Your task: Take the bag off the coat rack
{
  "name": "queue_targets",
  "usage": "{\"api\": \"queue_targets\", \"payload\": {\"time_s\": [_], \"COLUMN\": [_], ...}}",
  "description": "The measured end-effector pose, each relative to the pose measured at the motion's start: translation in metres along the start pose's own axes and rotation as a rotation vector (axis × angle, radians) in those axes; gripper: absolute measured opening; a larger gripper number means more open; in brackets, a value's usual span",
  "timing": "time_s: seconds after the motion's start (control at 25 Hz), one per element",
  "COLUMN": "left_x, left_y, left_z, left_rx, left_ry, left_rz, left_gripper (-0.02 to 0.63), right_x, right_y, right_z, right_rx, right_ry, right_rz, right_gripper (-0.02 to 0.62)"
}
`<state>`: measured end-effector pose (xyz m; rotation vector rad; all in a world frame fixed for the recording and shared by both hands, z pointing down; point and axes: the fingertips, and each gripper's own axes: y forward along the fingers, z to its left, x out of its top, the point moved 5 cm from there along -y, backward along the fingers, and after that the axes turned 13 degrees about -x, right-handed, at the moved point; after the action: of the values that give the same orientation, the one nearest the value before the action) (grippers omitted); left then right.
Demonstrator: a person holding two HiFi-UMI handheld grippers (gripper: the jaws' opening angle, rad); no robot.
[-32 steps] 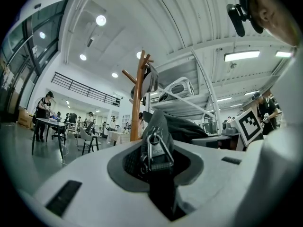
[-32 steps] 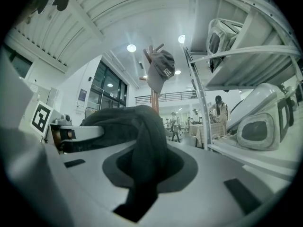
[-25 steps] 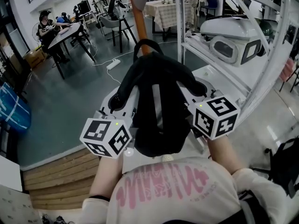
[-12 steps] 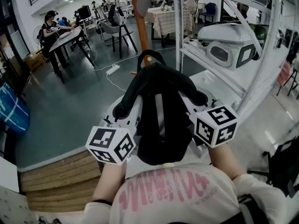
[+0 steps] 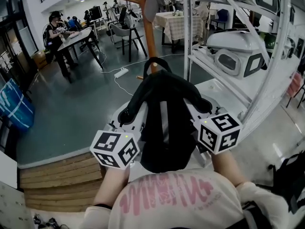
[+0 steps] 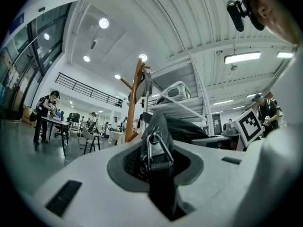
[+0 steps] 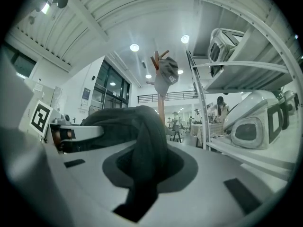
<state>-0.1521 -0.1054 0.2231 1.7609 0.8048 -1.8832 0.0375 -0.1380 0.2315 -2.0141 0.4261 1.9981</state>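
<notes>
One black bag (image 5: 164, 123) between my two claws.
Left gripper (image 5: 125, 116) is pinching one strap (image 6: 156, 143), right gripper (image 5: 204, 104) another; one cap (image 7: 167, 77) is hanging on the coat rack (image 5: 148, 32).

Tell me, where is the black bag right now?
In the head view's middle, the black bag hangs between the left hand-held gripper and the right hand-held gripper, each clamped on it, just in front of the wooden coat rack.

black bag (image 5: 164, 128) up between both grippers, left gripper (image 5: 125, 114) and right gripper (image 5: 204, 104) each clamped on a strap, wooden coat rack (image 5: 148, 32) just behind.
</notes>
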Motion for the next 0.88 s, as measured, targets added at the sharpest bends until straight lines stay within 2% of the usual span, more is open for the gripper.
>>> {"api": "queue_targets", "payload": {"time_s": [0.36,0.64,0.88], "left_x": [0.004,-0.004,-0.01], "left_y": [0.017,0.026,0.026], "left_z": [-0.028,-0.049,-0.064], "left_rx": [0.077,0.129,0.169], "left_ry": [0.03,-0.026,-0.04], "left_rz": [0.015,0.017,0.034], "left_gripper": [0.075,0.075,0.075], "right_x": [0.003,0.004,-0.004], "right_y": [-0.005,-0.01,-0.017], "right_z": [-0.03,-0.048,-0.057], "right_rx": [0.078,0.122,0.161], "right_ry": [0.018,-0.014,-0.008], "right_rz": [0.018,0.048,0.072], "right_gripper": [0.074,0.077,0.077]}}
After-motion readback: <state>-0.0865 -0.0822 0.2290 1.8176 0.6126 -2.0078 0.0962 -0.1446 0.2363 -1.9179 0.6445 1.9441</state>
